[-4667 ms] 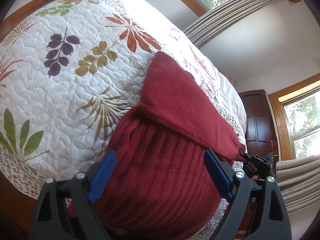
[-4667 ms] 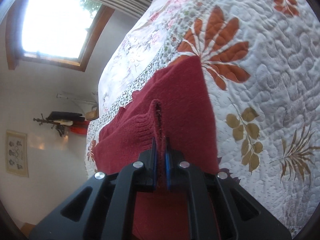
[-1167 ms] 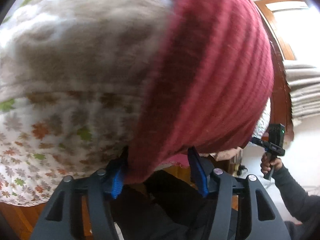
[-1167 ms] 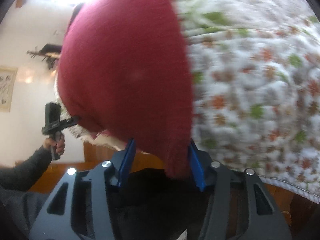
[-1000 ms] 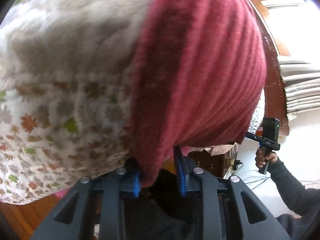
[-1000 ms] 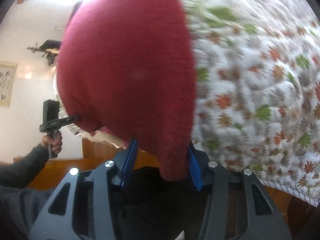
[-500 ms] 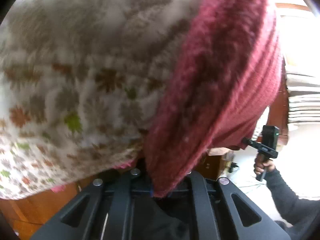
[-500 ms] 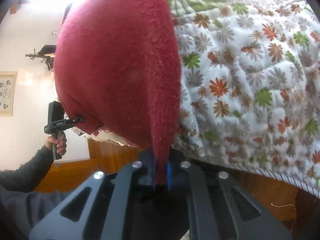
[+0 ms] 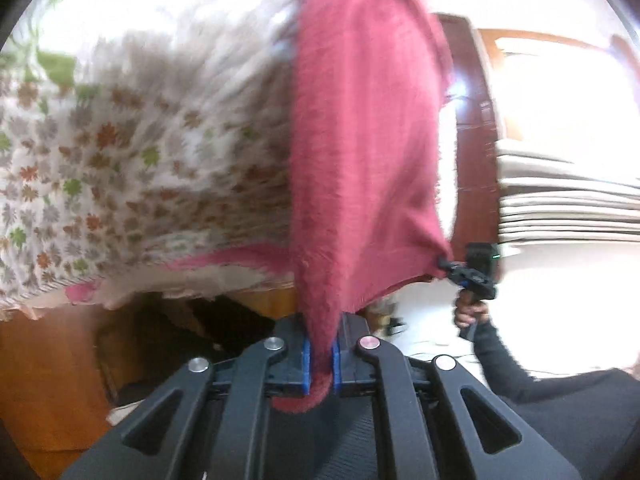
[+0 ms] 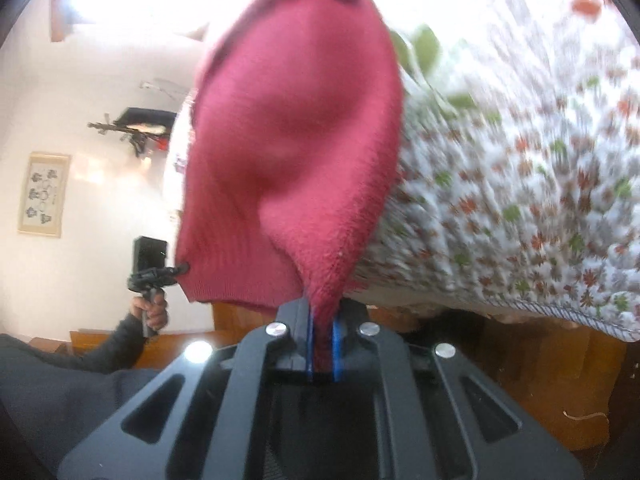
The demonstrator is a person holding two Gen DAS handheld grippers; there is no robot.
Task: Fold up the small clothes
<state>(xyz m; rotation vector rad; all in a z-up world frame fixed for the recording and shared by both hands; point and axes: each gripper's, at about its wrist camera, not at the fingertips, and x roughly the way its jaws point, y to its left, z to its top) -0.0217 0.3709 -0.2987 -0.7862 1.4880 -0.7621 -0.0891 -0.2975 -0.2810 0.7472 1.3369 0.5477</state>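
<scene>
A dark red knit sweater [image 9: 360,152] hangs over the edge of the quilted bed, its lower hem stretched between both grippers. My left gripper [image 9: 321,364] is shut on one hem corner, with cloth bunched between the blue pads. In the right wrist view the same sweater [image 10: 296,152] rises from my right gripper [image 10: 322,350], which is shut on the other hem corner. Each view shows the opposite gripper pinching the far corner: the right gripper [image 9: 460,270] and the left gripper [image 10: 170,270], each held by a hand in a dark sleeve.
The floral quilt [image 9: 120,152] drapes down the bed side over a wooden frame [image 9: 48,360]. A dark wooden door [image 9: 472,120], a bright window and pale curtains [image 9: 560,208] are at the right. A framed picture [image 10: 42,194] hangs on the white wall.
Both grippers went from open around the hem to shut on its corners. The sweater's lower edge has since been pulled off the bed edge and stretched taut between them.
</scene>
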